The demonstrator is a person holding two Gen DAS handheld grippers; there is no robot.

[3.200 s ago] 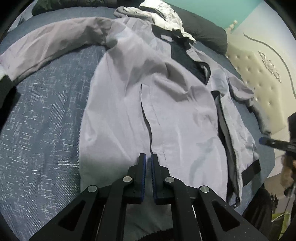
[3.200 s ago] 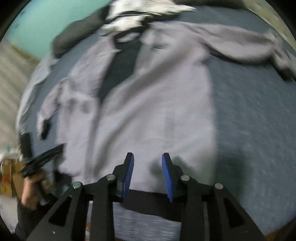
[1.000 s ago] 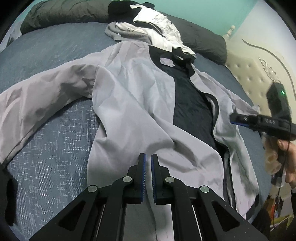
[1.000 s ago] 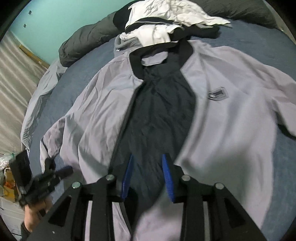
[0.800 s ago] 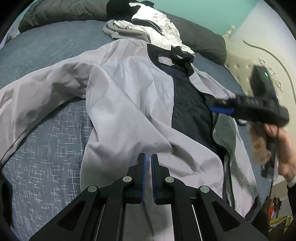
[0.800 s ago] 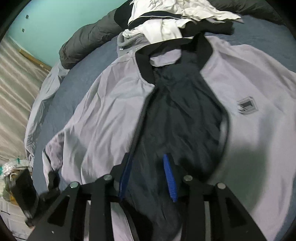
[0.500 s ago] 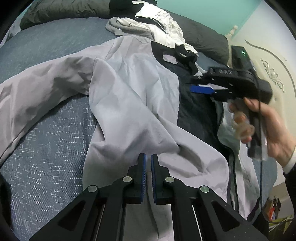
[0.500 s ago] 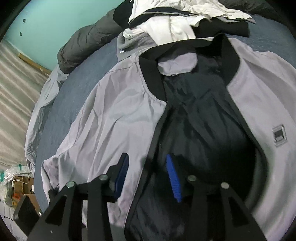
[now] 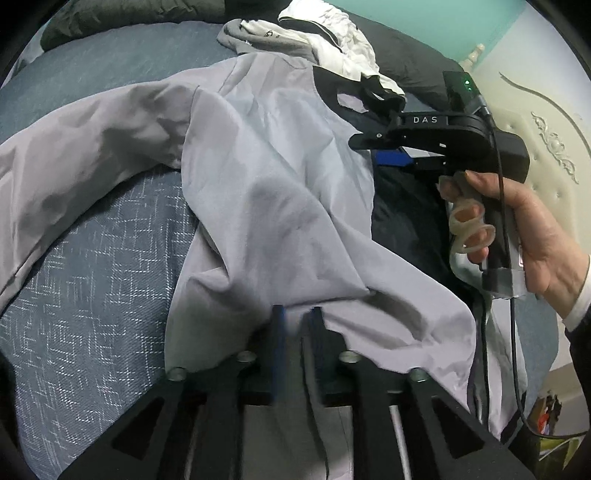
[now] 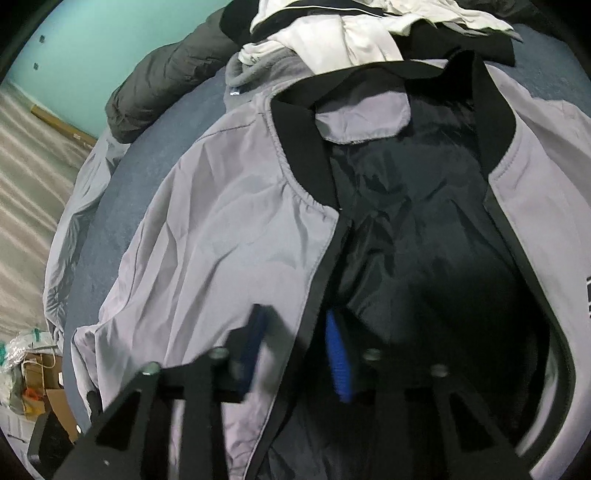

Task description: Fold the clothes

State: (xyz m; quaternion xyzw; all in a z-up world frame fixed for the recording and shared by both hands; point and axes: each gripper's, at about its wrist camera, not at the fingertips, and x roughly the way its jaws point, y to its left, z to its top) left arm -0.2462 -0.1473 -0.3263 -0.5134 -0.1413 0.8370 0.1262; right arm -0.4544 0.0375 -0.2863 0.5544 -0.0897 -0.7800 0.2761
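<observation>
**Left wrist view: jacket front gathered at the hem, zip edge being approached**

Left wrist view shows the grey jacket point(image 9: 266, 177) spread on its back over the blue bedspread point(image 9: 92, 277), filling the middle of the frame, with one sleeve trailing to the left edge. The left gripper point(image 9: 297, 321) is seen at lower centre, its jaws slightly apart with a bunched fold of the front panel lying between them; whether the cloth is truly pinched cannot be told. At right of the frame the right gripper point(image 9: 388, 151) is held in a hand point(image 9: 535, 236) above the dark lining point(image 9: 406, 206).

In the right wrist view the jaws of the right gripper point(image 10: 295, 332) stand clearly apart, straddling the black zip edge point(image 10: 325, 266) of the panel at centre left, not closed on it. A pile of other clothes point(image 10: 351, 33) lies at the top, beyond the collar.

The jacket is judged to lie open and unfolded; the step in hand appears to be closing or smoothing the front panels. The next move would call for the right jaws to close on the zip edge, so the panel can be drawn across the lining without dragging the whole garment.
</observation>
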